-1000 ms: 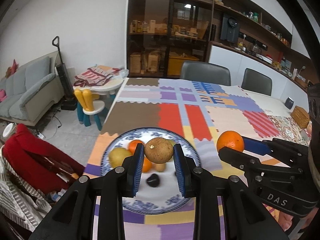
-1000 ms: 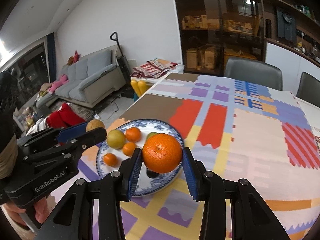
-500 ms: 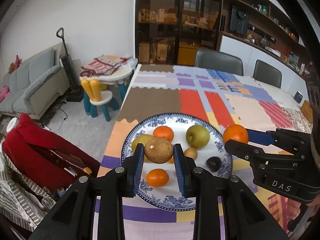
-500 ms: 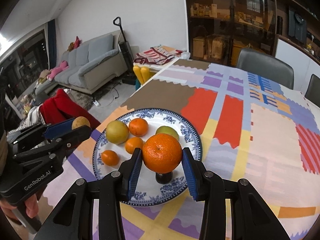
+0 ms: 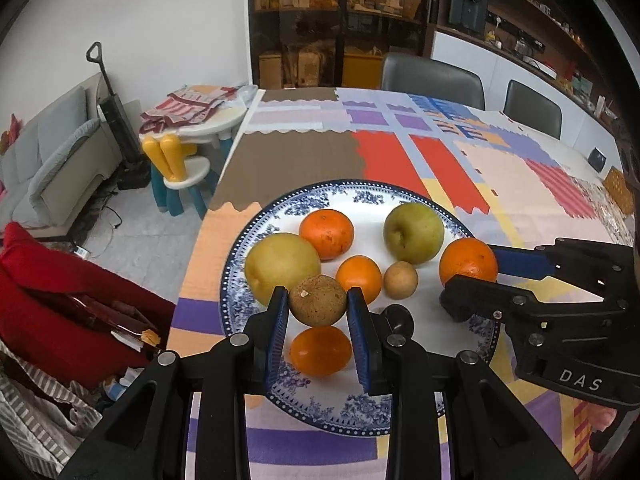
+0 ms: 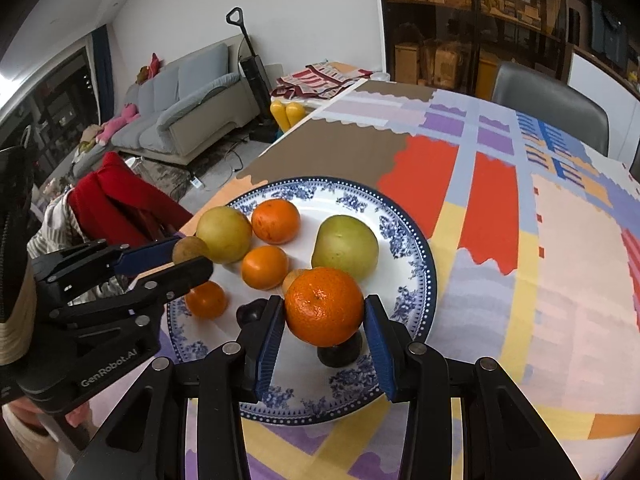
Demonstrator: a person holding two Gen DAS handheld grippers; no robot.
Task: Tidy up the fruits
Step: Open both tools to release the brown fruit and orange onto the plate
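Left claw (image 5: 318, 306) and right claw (image 6: 324, 307), angled downward over plate (image 5: 360, 412), each gripping fruit.

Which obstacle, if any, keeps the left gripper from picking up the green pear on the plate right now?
Probably not reachable yet: the left gripper is shut on a brown fruit, so the green pear must wait.

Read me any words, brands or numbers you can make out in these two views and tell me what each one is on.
"DAS": white letters on the black right gripper body, left wrist view.
"GenRobot.AI": white letters on the black left gripper body, right wrist view.
Boxes and packages on the dark glass-fronted shelves: too small and blurred to read.
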